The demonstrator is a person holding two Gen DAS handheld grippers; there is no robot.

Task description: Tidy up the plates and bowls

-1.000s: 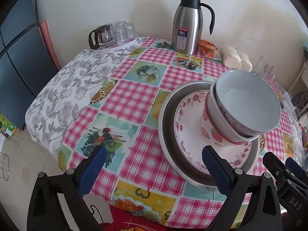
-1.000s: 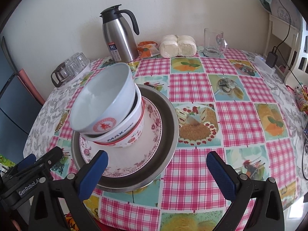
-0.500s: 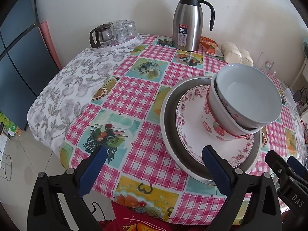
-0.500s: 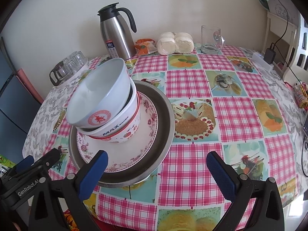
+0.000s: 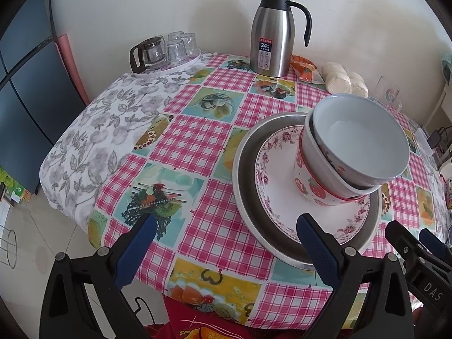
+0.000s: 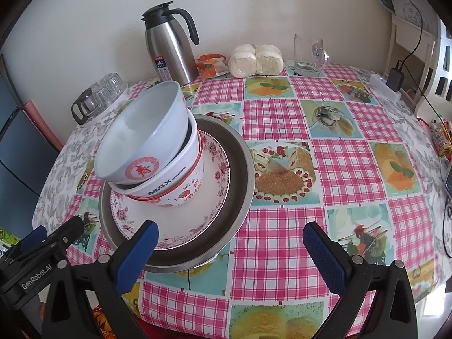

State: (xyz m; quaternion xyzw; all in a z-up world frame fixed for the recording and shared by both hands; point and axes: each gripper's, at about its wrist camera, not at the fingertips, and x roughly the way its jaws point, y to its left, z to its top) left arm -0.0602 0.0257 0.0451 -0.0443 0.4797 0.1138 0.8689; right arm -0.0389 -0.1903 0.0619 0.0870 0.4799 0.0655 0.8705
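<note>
A steel pan [image 5: 243,169] [image 6: 240,175] sits on the checked tablecloth and holds a floral plate [image 5: 276,175] [image 6: 214,197]. On the plate stands a tilted stack of bowls: a strawberry bowl [image 5: 310,186] [image 6: 186,195] at the bottom and a plain white bowl [image 5: 364,138] [image 6: 141,138] on top. My left gripper [image 5: 226,231] is open and empty, near the table's front edge, left of the pan. My right gripper [image 6: 230,240] is open and empty, at the pan's near right rim.
A steel thermos jug [image 5: 272,34] [image 6: 171,50] stands at the back. A tray of glasses with a small teapot [image 5: 163,53] [image 6: 96,99] is back left. Wrapped buns [image 6: 255,60], a snack packet [image 6: 210,65] and a glass mug [image 6: 309,55] are back right.
Both grippers have drawn back a little from the stack, which looks slightly farther away. The dishes have not moved and both grippers stay open.
</note>
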